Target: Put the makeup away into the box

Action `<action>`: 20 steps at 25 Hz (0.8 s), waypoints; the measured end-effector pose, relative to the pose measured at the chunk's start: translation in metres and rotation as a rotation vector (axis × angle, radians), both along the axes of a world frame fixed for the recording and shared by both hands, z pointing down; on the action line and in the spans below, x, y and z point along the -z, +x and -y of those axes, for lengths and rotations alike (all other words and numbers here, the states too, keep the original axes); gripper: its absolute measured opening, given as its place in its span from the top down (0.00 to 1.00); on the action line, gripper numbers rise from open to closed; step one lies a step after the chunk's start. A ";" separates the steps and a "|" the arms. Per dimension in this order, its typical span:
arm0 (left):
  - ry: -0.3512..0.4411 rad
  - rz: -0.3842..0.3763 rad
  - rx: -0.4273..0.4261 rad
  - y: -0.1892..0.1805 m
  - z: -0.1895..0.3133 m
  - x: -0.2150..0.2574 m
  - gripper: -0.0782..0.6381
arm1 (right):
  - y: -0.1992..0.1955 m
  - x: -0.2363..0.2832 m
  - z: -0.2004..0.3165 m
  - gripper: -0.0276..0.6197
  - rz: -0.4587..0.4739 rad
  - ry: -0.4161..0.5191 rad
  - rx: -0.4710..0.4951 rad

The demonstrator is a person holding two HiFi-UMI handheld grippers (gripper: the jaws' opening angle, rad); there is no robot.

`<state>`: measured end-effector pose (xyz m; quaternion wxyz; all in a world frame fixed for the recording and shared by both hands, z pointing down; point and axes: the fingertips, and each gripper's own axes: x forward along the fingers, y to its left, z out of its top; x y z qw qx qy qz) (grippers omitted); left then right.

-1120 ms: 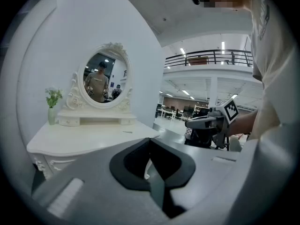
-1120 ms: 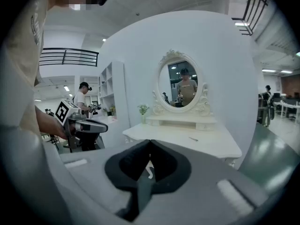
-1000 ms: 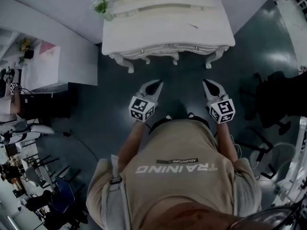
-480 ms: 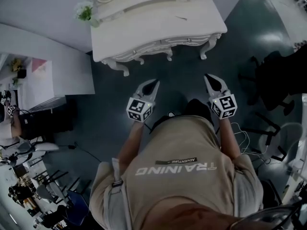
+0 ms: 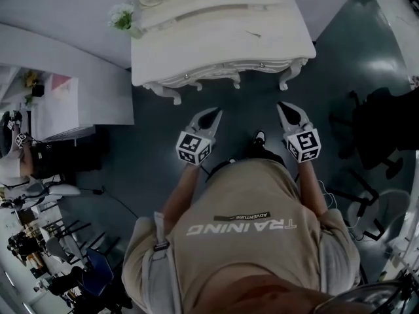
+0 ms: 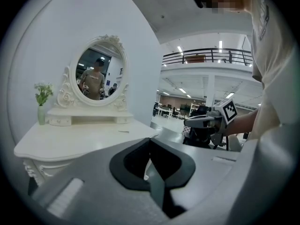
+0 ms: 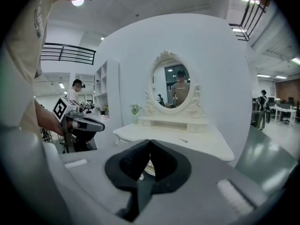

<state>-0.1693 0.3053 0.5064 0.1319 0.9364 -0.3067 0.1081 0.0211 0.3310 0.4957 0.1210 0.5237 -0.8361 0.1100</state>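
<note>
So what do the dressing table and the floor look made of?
Dressing table: likely painted wood or moulded resin, cream, satin; carved scroll trim and curved legs. Floor: probably polished concrete or epoxy coating, dark, glossy; it mirrors ceiling lights.

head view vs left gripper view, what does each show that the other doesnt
Only the head view: the marker cube on the left gripper and the lettering on the person's shirt. Only the left gripper view: the glass of the oval mirror with a person reflected, and a balcony railing. Both: the white dressing table, the flower vase, the right gripper.
</note>
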 end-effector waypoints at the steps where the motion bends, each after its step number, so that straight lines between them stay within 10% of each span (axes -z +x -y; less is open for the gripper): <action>1: 0.009 0.004 0.009 0.006 0.005 0.004 0.89 | 0.007 0.001 0.007 0.95 -0.002 0.005 0.012; 12: -0.033 -0.061 0.186 0.079 0.072 -0.001 0.89 | 0.102 -0.026 0.081 0.95 0.027 -0.014 0.094; 20: -0.032 -0.031 0.236 0.070 0.095 -0.005 0.89 | 0.086 -0.040 0.114 0.95 0.058 -0.049 0.167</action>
